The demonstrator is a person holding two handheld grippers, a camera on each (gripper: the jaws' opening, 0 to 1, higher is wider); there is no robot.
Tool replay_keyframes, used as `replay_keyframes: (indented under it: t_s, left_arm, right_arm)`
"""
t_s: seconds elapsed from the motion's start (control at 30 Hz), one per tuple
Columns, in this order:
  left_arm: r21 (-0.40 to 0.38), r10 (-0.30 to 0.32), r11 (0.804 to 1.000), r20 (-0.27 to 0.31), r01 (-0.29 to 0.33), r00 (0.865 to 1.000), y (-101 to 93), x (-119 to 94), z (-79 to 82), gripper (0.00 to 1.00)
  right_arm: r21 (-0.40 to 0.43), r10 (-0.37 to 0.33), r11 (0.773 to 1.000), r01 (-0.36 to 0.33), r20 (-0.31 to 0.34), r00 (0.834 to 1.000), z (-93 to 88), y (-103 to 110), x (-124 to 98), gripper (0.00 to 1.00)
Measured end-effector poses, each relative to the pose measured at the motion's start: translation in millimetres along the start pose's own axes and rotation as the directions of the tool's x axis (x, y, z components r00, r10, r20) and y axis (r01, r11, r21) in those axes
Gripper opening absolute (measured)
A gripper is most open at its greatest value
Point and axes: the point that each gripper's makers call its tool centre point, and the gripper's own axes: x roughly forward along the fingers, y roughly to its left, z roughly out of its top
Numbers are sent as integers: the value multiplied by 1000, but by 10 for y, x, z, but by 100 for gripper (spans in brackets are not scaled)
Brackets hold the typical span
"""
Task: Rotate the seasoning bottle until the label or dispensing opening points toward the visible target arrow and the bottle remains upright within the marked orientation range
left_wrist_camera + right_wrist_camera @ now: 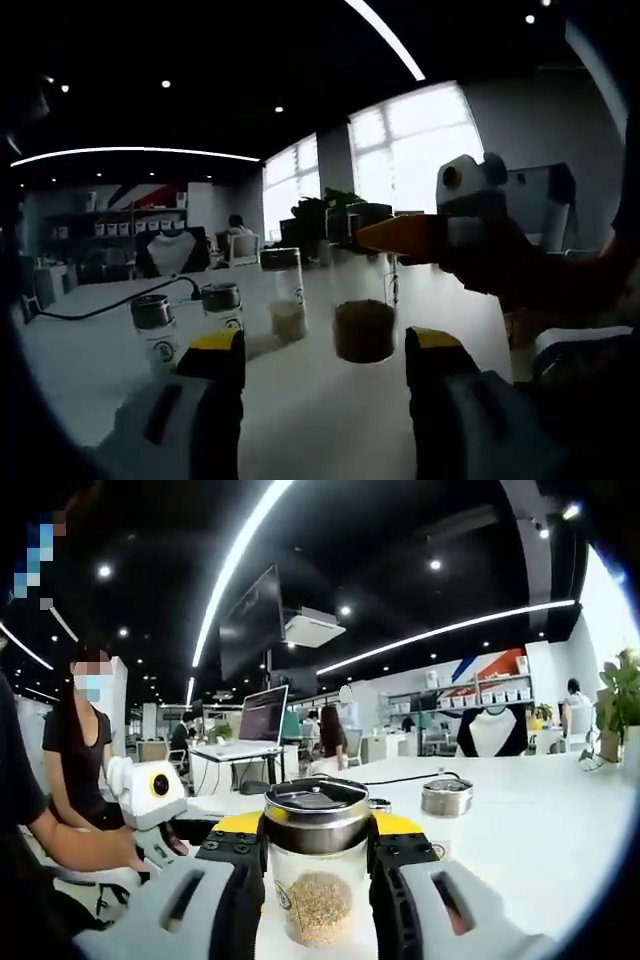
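Our right gripper (318,865) clamps a seasoning bottle (317,875) between its two yellow-tipped jaws, one jaw pressed on each side of the clear glass just below the metal cap. In the right gripper view we see this bottle standing upright, tan granules filling its lower part and a small round printed mark on the glass near its left side. We cannot tell whether its base rests on the white table (540,830) or hangs just above it. Behind it on the table we see another metal-capped jar (446,797) and a black cable (400,778) running back across the surface. To the left a seated person (85,770) in a dark top faces the table, and our left gripper (150,792) shows just beside that person's arm.

Our left gripper (325,350) stands with its jaws wide apart and holds nothing. In the left gripper view we see the held bottle (364,315) between and beyond those jaws, dark granules in its base, with the right gripper (440,235) reaching in from the right at its upper part. Left of it stand a taller jar (285,295) and two short capped jars (222,308), (154,325) near a cable (110,305).
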Motion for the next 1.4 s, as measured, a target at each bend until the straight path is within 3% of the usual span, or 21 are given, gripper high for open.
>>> replay_keyframes:
  t_s: [0.53,0.93,1.17,1.4]
  left_arm:
    - [2,115,993,-53,-115,992,395,-282,-132,100]
    - [25,118,993,-91,-116,989,385,-355,-206,100]
    - [2,100,995,-35,-100,994,320,-407,-84,100]
    - [1,100,995,-62,-101,993,319,-446,-126,100]
  right_arm:
    - [-2,-88,996,88,-24,996,-20,-516,-195,37]
    - [0,-166,986,166,-22,986,-72,-1057,-342,37]
    - [-3,-179,984,179,-20,984,-76,-1286,-345,37]
    - [-10,-179,984,179,-27,983,-116,-1486,-317,37]
